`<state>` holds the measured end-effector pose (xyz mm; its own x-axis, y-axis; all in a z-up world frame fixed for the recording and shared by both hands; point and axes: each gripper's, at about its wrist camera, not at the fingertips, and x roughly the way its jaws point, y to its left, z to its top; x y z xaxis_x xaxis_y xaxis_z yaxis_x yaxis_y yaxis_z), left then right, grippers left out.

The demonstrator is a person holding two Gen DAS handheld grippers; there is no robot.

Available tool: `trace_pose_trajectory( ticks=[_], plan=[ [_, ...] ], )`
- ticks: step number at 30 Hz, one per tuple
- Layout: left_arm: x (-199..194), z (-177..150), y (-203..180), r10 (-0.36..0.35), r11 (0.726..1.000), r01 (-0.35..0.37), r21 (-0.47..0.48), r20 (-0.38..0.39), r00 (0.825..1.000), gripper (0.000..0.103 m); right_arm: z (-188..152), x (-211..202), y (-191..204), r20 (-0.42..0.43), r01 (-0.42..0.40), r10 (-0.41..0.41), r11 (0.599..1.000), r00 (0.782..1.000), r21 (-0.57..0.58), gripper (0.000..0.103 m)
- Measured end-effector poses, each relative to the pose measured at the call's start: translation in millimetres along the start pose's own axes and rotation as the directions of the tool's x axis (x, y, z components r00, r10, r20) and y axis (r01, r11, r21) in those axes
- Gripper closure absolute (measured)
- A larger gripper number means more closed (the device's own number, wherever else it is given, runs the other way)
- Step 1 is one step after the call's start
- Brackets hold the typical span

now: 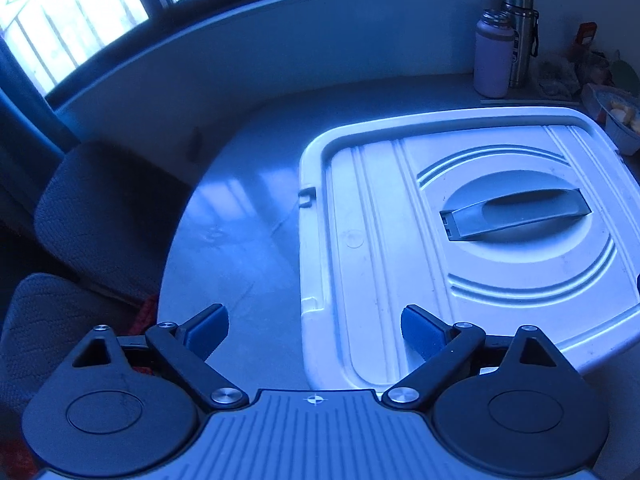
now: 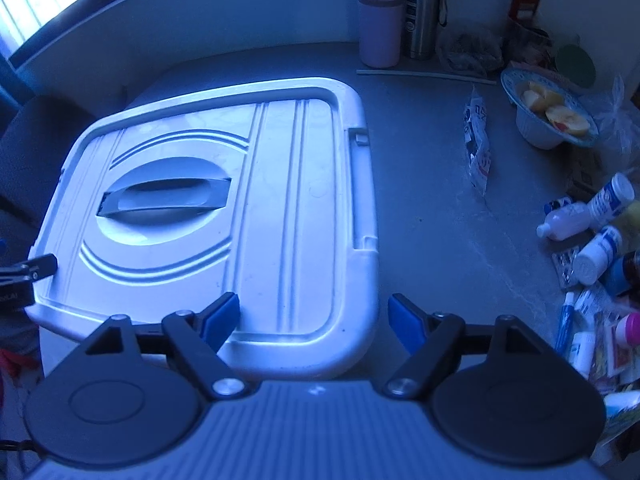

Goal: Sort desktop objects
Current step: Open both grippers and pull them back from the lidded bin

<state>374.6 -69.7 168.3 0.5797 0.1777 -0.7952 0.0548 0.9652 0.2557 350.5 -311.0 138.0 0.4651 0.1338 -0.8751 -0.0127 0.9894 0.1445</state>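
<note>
A white storage box [image 1: 372, 220] with its lid shut and a grey handle [image 1: 516, 214] stands on the grey table. It also shows in the right wrist view [image 2: 288, 200]. My left gripper [image 1: 315, 330] is open and empty over the box's near left corner. My right gripper [image 2: 314, 320] is open and empty over the box's near right corner. Several small white bottles [image 2: 588, 216] and packets lie in a heap at the table's right edge. A crumpled sachet [image 2: 478, 148] lies right of the box.
A pink flask [image 2: 379, 24] and a steel flask [image 2: 424, 12] stand at the back wall. A bowl of fruit pieces [image 2: 548, 110] sits at back right. A dark chair [image 1: 100, 216] stands left of the table. Bare table [image 1: 248, 220] lies left of the box.
</note>
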Motion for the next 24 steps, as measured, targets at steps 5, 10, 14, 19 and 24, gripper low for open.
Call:
trace_pose_trajectory(
  ticks=[5, 10, 14, 19, 24],
  plan=[
    [-36.6, -7.1, 5.3, -0.021, 0.997, 0.027, -0.068, 0.088, 0.996, 0.008, -18.4, -25.2, 8.3, 0.076, -0.003, 0.003, 1.0, 0.997, -0.007, 0.023],
    [-68.3, -27.8, 0.3, -0.049, 0.995, 0.063, -0.08, 0.163, 0.985, 0.008, -40.1, -51.1, 16.2, 0.148, 0.029, -0.022, 0.999, 0.989, -0.042, 0.023],
    [-85.8, -53.3, -3.8, -0.075, 0.99, 0.097, -0.103, 0.204, 0.976, 0.008, -59.0, -65.5, 15.9, 0.184, 0.037, -0.026, 0.998, 0.983, -0.059, 0.023],
    [-90.9, -101.5, -4.9, -0.08, 0.976, 0.132, -0.171, 0.281, 0.956, 0.008, -94.5, -79.8, 16.6, 0.262, 0.039, -0.015, 0.995, 0.965, -0.087, 0.023],
    [-86.4, -151.3, -12.1, -0.039, 0.968, 0.115, -0.223, 0.321, 0.946, 0.008, -133.4, -79.2, 16.1, 0.311, 0.027, 0.004, 0.995, 0.95, -0.096, 0.022]
  ],
)
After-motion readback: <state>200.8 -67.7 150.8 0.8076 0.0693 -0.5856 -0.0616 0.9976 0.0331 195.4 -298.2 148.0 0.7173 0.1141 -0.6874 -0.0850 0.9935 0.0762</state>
